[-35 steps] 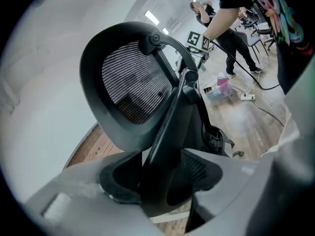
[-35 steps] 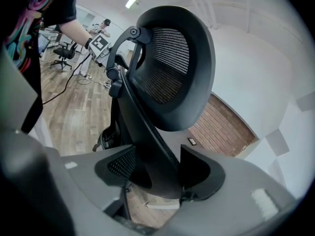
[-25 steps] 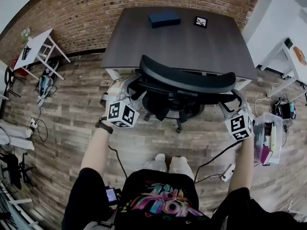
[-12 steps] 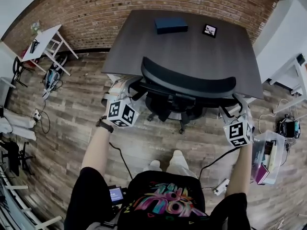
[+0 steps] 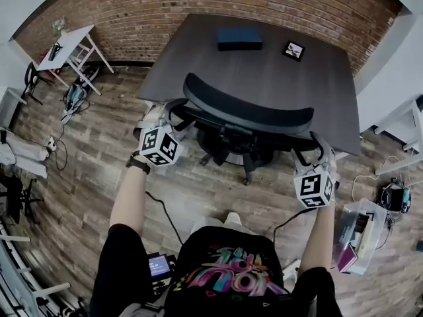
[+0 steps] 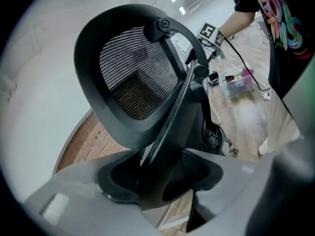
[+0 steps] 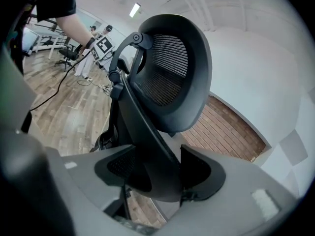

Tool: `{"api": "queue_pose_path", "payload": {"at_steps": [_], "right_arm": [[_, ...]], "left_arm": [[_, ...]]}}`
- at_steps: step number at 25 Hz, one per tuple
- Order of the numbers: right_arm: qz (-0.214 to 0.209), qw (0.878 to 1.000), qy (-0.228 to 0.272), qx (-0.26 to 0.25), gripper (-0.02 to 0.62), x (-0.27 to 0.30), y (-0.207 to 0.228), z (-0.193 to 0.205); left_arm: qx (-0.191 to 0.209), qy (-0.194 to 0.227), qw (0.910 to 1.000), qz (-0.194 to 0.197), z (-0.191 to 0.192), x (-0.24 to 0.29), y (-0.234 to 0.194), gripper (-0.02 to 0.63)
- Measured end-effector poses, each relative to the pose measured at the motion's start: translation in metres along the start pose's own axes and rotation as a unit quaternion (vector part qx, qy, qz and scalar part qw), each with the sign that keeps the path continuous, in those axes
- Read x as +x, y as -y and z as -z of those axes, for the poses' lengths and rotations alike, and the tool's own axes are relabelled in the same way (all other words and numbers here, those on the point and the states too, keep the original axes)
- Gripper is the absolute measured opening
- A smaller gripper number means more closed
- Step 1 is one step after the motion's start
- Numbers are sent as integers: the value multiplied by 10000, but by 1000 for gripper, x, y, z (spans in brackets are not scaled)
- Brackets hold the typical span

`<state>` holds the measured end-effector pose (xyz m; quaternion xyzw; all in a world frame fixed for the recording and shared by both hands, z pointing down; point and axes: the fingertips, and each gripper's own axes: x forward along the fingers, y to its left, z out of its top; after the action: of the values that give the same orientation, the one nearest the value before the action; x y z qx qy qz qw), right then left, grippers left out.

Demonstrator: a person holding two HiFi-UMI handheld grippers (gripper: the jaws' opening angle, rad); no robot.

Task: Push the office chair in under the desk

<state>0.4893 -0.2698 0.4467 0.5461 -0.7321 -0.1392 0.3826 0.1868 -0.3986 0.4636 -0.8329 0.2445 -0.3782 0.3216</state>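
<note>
I am in the middle of the push. The office chair (image 5: 248,114) faces the desk (image 5: 264,65) with its back to me. Its seat looks to be partly under the near edge of the desk. Its curved back and a bit of its foot and wheels (image 5: 246,172) are on my side, out on the floor (image 5: 198,197).

My left gripper (image 5: 168,113) is at the left side of the chair back. In the left gripper view (image 6: 160,176) a black bar (image 6: 170,127) of the chair frame stands between the jaws. The pads seem to touch it on both sides, but the jaws are starting to open. My right gripper (image 5: 316,145) is at the right side. In its own view (image 7: 157,173) it is clenched on the same kind of bar (image 7: 142,132).

I think the next move is to go straight on, both sides the same, so the chair does not turn. If the left jaws let go, the chair could swing to one side. I would stop when the back is close to the desk edge.

The chair back is a black net (image 6: 133,77) pulled tight in a smooth, round plastic rim. The bars look hard and a bit shiny, so they may slip. The desk top is dark, flat and plain. The floor is wood planks, good for wheels to roll on. Behind the desk is a rough brick wall (image 5: 165,5).
</note>
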Motion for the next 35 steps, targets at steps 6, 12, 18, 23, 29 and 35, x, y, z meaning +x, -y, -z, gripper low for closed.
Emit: {"api": "queue_pose_path", "payload": {"at_steps": [6, 12, 18, 23, 29, 35], "right_arm": [[-28, 10000, -18, -19, 284, 8, 6, 1], [-64, 10000, 1, -43, 284, 10, 7, 3], [-95, 9999, -78, -32, 284, 11, 9, 4], [-73, 10000, -30, 5, 290, 12, 10, 5], [-53, 10000, 43, 16, 298, 14, 12, 5], [70, 9996, -62, 278, 266, -5, 15, -3]], "left_arm": [[-76, -17, 10000, -46, -2, 7, -5, 259], [-27, 21, 10000, -42, 0, 10, -4, 259], [-161, 46, 9998, -90, -7, 8, -7, 259], [-147, -188, 9997, -56, -4, 11, -4, 267], [-438, -190, 9988, -117, -8, 5, -3, 278], [-1135, 61, 9935, -67, -21, -21, 2, 268]]}}
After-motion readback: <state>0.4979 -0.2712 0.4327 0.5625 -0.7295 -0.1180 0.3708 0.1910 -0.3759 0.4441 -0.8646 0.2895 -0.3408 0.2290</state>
